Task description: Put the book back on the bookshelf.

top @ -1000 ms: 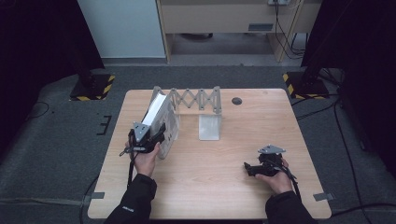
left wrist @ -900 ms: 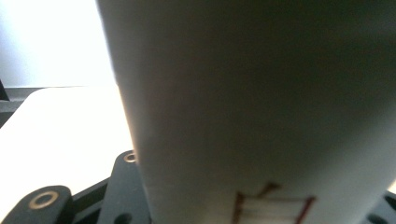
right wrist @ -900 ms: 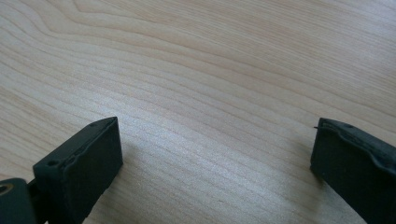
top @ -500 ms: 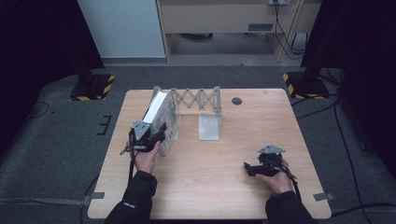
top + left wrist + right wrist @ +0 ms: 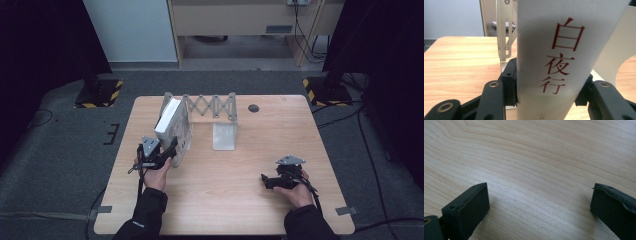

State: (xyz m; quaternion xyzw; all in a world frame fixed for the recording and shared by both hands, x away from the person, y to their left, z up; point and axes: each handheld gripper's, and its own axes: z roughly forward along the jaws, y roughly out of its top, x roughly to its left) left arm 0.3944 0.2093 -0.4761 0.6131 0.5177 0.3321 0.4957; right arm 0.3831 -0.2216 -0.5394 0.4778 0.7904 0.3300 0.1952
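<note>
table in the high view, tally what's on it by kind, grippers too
book: 1, white, gripped by the left gripper
expanding metal bookend rack: 1
round dark grommet: 1
grippers: 2, the left one and the right gripper, jaws open over bare wood
total: 5

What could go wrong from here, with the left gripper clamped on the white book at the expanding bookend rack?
The left gripper pinches the white book low on its spine, so the tall book could pivot or slip between the pads. The book leans against the rack's left plate; a push might slide the light expanding rack across the table. The right gripper rests open and apart, so it is not steadying the rack.
</note>
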